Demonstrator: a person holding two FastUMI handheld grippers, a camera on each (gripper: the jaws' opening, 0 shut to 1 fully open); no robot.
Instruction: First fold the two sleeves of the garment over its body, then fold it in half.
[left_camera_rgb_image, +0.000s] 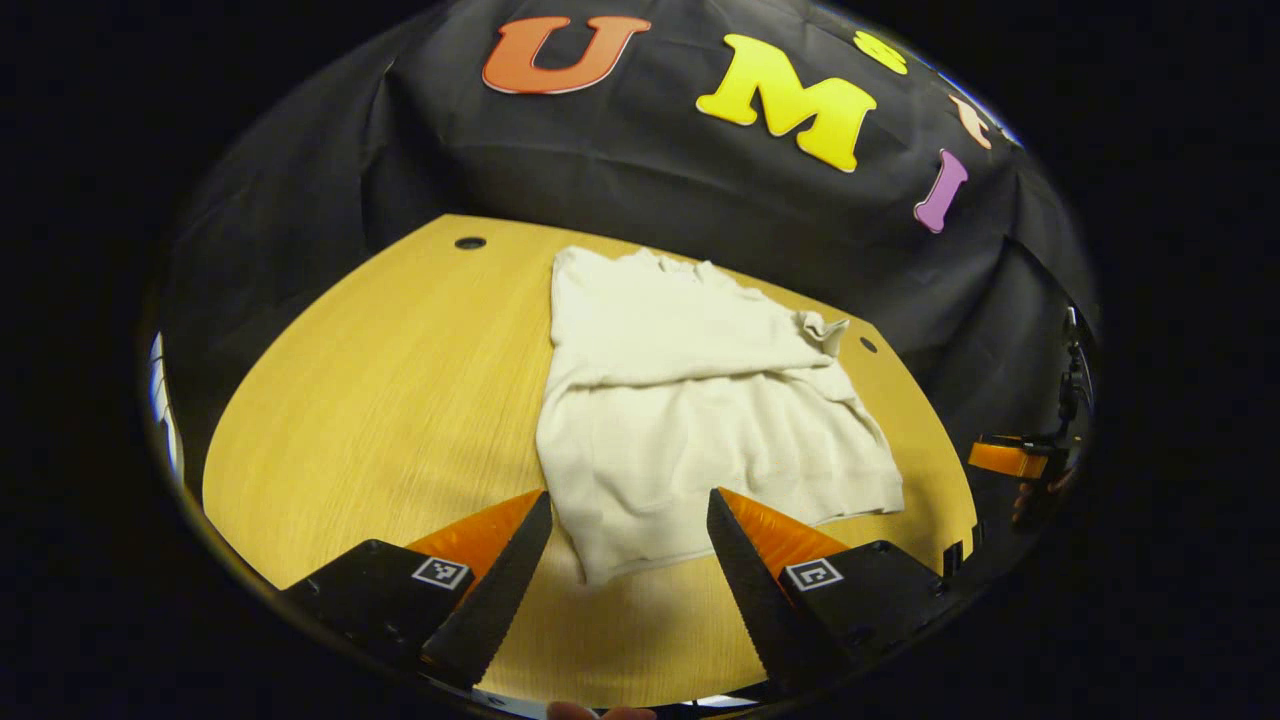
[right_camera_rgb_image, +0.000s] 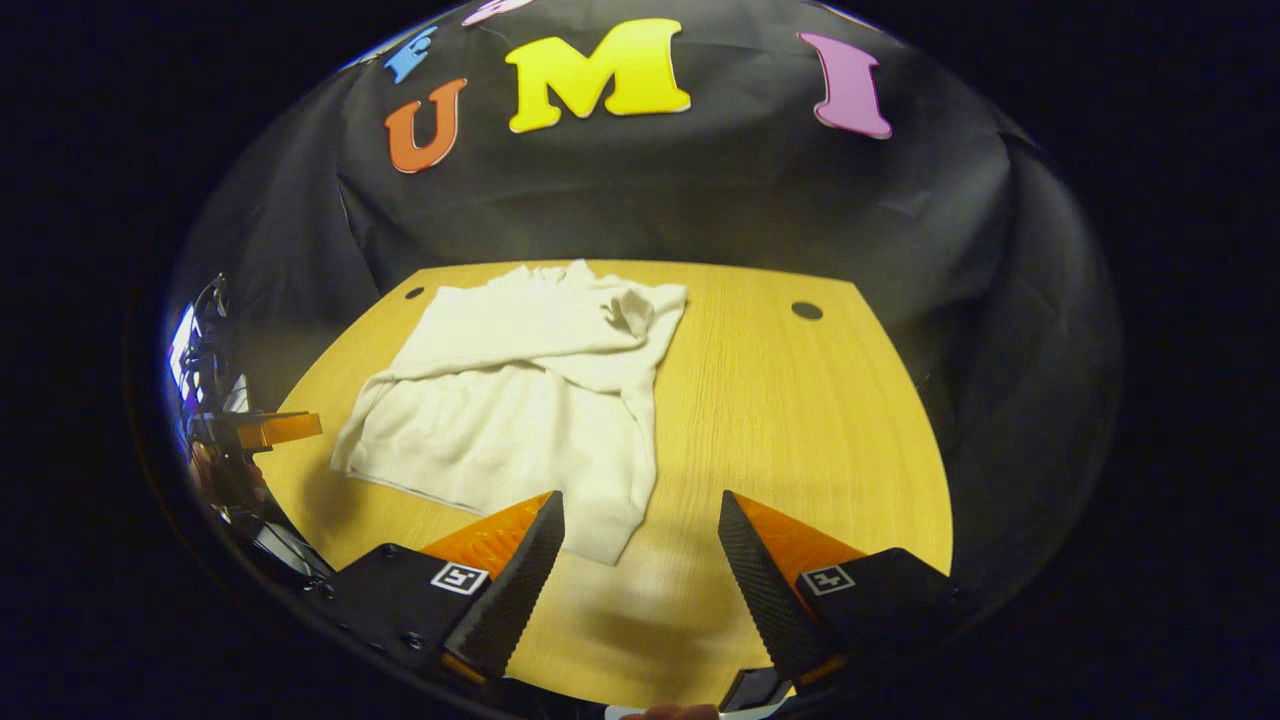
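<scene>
The left tongs (left_camera_rgb_image: 628, 505) are spread wide, nothing between them, hovering above the near edge of the bench (left_camera_rgb_image: 380, 400). Just past their tips lies the cream garment (left_camera_rgb_image: 690, 400), its lower left corner reaching into the gap between the two fingers without touching either that I can see. In the right gripper view the right tongs (right_camera_rgb_image: 640, 505) are likewise spread and empty; the garment's (right_camera_rgb_image: 520, 400) near right corner lies just beside the inner fingertip, most of the cloth off to that side.

The garment lies flat on the wooden bench, toward its far side, with both sleeves already folded across the body; one cuff bunches up near the shoulder at the far edge. The hem end faces the tongs, the collar end faces the black cloth wall.

Each finger carries a small square black-and-white marker tag (left_camera_rgb_image: 441, 572); its pattern is no readable writing. I see no brand or label on the garment. Two dark round holes (right_camera_rgb_image: 806, 310) sit in the bench near its far corners.
</scene>
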